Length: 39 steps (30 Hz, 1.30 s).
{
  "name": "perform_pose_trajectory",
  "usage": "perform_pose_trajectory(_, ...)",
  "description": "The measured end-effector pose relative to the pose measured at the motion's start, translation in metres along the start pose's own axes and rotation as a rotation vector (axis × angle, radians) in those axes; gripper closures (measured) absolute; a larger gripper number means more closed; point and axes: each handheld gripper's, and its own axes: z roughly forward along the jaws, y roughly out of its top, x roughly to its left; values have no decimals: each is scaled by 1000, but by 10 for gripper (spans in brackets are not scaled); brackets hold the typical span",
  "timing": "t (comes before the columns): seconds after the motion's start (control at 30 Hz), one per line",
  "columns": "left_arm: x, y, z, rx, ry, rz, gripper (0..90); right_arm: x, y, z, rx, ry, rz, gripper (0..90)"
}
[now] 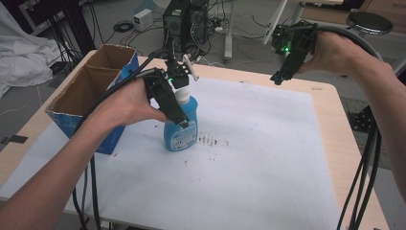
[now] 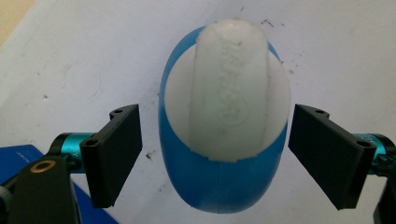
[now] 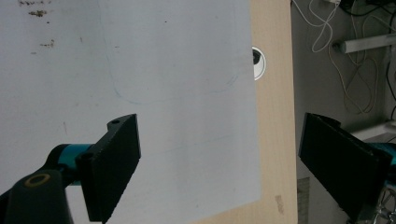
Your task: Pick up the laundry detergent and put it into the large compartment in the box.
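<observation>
Blue bottle (image 2: 219,186) (white cap, upright) stands between the left claw's (image 2: 212,158) wide, untouching jaws.

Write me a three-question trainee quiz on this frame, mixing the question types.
1. True or false: the left hand-held gripper is already clamped on the blue bottle.
2. What stands left of the bottle in the high view: (a) cardboard box, (b) bucket, (c) tray?
3. Fill in: the right hand-held gripper is held ___ the table, holding nothing.

Key: 1 false, its jaws stand open either side of the bottle; 2 a, the cardboard box; 3 above.
</observation>
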Motion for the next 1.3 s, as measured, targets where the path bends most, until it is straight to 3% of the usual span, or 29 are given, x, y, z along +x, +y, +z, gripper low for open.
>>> perform_pose_trajectory(0.23, 2, 3, 2, -5, 7, -20, 176, 1, 1, 0, -5, 1, 11, 120)
perform_pose_trajectory(0.53, -1, 5, 4, -2, -1, -16, 182, 0, 0, 0, -1, 0, 5, 120)
perform_pose_trajectory(1.3, -2, 9, 2, 11, -1, -14, 313, 1, 1, 1, 8, 3, 1, 120)
